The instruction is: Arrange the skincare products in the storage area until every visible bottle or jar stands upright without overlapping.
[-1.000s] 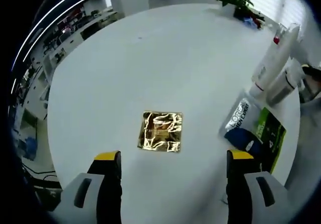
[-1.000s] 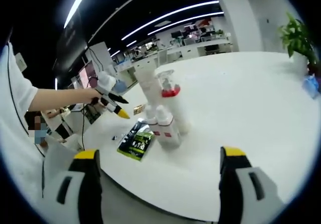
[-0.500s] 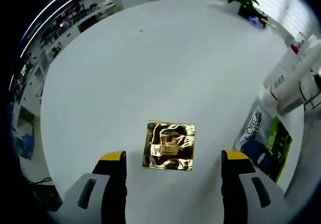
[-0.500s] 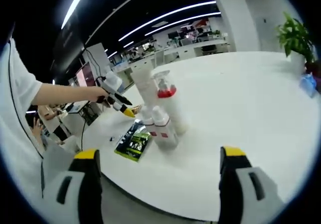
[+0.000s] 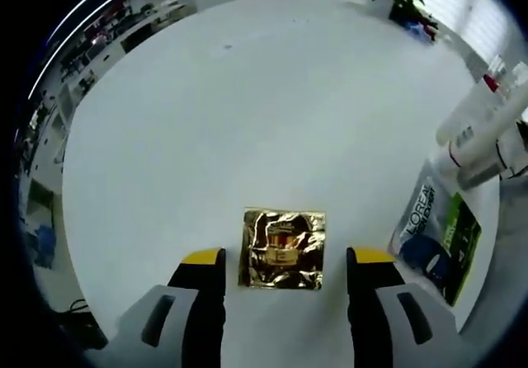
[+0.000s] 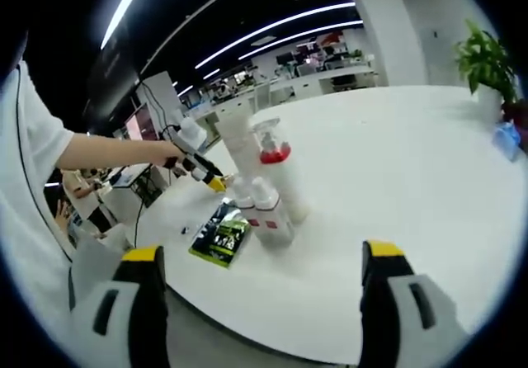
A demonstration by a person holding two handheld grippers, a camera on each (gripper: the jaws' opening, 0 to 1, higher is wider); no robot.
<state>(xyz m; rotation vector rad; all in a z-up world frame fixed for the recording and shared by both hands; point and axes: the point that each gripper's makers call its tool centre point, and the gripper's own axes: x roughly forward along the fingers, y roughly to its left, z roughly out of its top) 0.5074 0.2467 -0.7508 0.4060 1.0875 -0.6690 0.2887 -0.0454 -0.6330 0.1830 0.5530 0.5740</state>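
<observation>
Left gripper (image 5: 285,258) jaws spread, low over the white table (image 5: 247,96), gold sachet (image 5: 282,248) lying flat between the tips, untouched. Flat dark pouch (image 5: 436,238) to its right, white bottles (image 5: 487,137) just beyond. Right gripper (image 6: 261,261) jaws spread, empty, at the near table edge; bottles (image 6: 268,186) cluster upright farther left, pouch beside them.

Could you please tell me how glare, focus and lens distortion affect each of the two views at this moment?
Left gripper view: the gold foil sachet throws bright crumpled reflections, the white table looks evenly lit and slightly washed, and the fisheye bends its edge. Right gripper view: ceiling light strips glare and curve, the white bottles look soft, and the background office is blurred.
</observation>
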